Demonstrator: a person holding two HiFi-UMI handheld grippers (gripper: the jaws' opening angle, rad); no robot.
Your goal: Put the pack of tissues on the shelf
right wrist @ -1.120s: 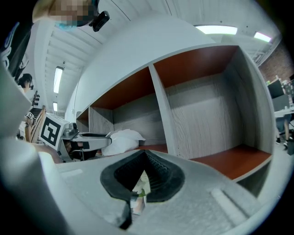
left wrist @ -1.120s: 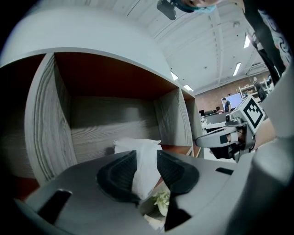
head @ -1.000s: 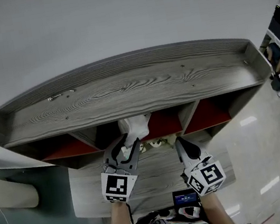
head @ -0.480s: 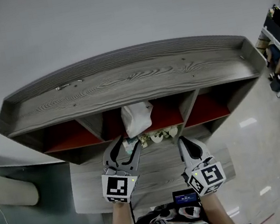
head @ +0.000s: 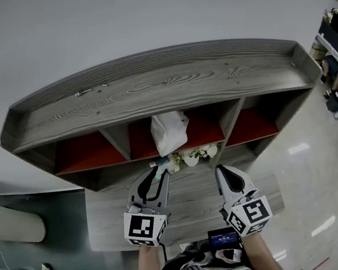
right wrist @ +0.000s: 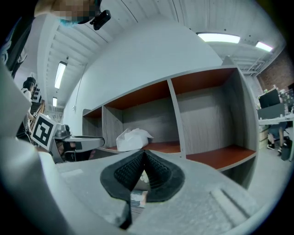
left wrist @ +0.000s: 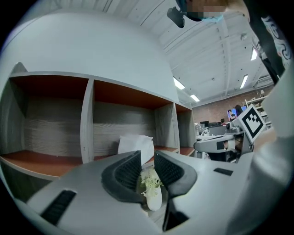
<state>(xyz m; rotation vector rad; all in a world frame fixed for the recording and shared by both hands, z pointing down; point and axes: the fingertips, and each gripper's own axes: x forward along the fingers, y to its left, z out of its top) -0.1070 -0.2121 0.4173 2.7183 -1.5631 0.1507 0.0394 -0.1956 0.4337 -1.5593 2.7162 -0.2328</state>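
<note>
Now pack of tissues (head: 170, 132) stands in shelf (head: 148, 92), middle compartment, near front edge. My left hand-held gripper (head: 158, 175) off it, jaws closing, only small flowers (left wrist: 150, 182) showing in gap. Right hand-held gripper (head: 223, 171) pinched together, empty. Placing looks done; next, draw both back clear of flowers.

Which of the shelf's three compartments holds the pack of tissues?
The middle compartment: the white pack of tissues sits on its red floor, while the left compartment and right compartment show only bare red floors.
</note>
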